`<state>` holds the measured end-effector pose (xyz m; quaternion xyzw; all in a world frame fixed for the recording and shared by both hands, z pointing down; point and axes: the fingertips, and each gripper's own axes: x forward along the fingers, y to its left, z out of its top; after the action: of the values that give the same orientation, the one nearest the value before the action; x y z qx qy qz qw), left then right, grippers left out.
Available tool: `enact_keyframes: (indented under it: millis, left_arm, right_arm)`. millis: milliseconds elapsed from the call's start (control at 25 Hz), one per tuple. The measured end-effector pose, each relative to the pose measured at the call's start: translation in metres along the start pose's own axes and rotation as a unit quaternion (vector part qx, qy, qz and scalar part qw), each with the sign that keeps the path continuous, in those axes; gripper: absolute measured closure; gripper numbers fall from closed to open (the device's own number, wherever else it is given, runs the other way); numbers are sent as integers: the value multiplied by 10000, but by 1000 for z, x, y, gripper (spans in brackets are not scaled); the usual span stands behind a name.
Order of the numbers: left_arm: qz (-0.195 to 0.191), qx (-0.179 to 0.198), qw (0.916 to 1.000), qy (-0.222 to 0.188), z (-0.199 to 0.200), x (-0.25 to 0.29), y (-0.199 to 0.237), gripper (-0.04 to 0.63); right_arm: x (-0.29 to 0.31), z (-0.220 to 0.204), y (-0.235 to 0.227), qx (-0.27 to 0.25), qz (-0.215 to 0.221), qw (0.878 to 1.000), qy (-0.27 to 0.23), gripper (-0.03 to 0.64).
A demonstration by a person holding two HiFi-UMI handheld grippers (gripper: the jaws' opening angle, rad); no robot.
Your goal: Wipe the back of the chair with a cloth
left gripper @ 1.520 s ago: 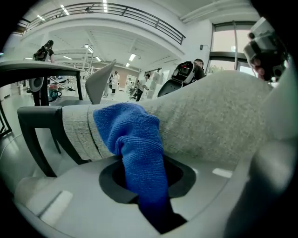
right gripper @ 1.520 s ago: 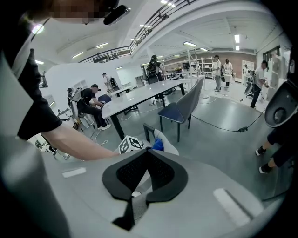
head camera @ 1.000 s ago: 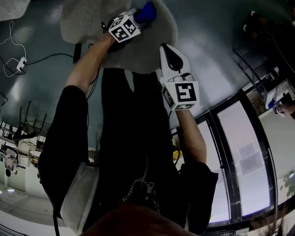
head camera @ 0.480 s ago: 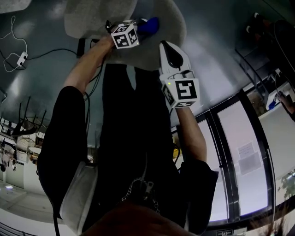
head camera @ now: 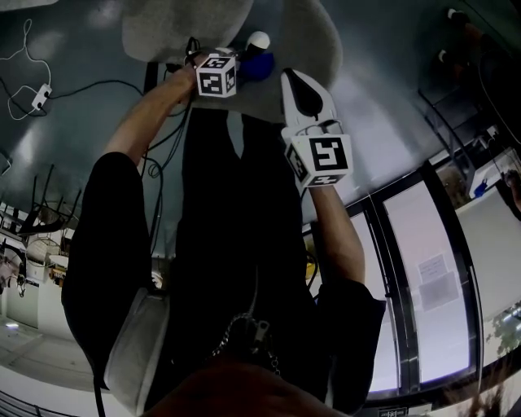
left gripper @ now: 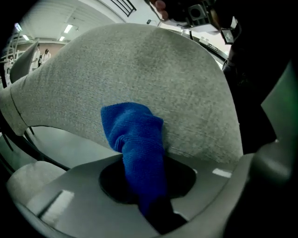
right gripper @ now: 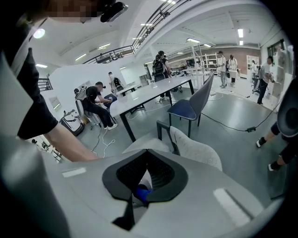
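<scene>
A grey fabric chair back (left gripper: 153,79) fills the left gripper view. My left gripper (left gripper: 142,195) is shut on a blue cloth (left gripper: 132,135), and the bunched cloth presses against the fabric. From the head view, the left gripper (head camera: 244,61) holds the cloth (head camera: 260,65) low on the chair back (head camera: 313,37). The grey seat (head camera: 179,24) lies to its left. My right gripper (head camera: 297,81) hovers just right of the cloth, jaws together and empty. The right gripper (right gripper: 139,186) looks over the chair back (right gripper: 198,151).
Cables and a power strip (head camera: 39,94) lie on the floor at left. Glass panels (head camera: 423,277) run along the right. Beyond the chair stand a long table (right gripper: 144,95), a blue chair (right gripper: 188,109) and several people, with a cable (right gripper: 233,124) across the floor.
My left gripper has slid the blue cloth across the chair back, downward in the head view towards the person. The right gripper has hardly moved.
</scene>
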<state>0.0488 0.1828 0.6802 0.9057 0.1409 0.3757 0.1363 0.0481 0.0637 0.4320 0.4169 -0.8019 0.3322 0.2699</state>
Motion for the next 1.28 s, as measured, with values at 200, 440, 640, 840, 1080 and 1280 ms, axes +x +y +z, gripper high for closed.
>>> enact_keyframes:
  millis: [200, 440, 640, 840, 1080, 1280]
  left_arm:
    - [-316, 184, 9988, 333, -30, -6, -23, 503]
    - [-808, 308, 9932, 777, -64, -15, -50, 503]
    - [-1285, 420, 9828, 1262, -91, -31, -65, 503]
    - [-1286, 13, 9837, 1256, -99, -43, -54, 502]
    - [470, -1282, 9906, -46, -51, -61, 68, 502]
    - [2005, -2300, 9427, -1346, -17, -95, 169, 502]
  right_arm:
    - [7, 0, 8, -30, 36, 10000, 34, 614]
    - [11, -2, 14, -29, 72, 9999, 123, 614]
    - [19, 1, 16, -70, 127, 9998, 96, 614]
    - [25, 12, 13, -22, 89, 10000, -30, 614]
    - [28, 24, 0, 53, 35, 9997, -255, 614]
    - [21, 33, -9, 138, -42, 9990, -415, 614]
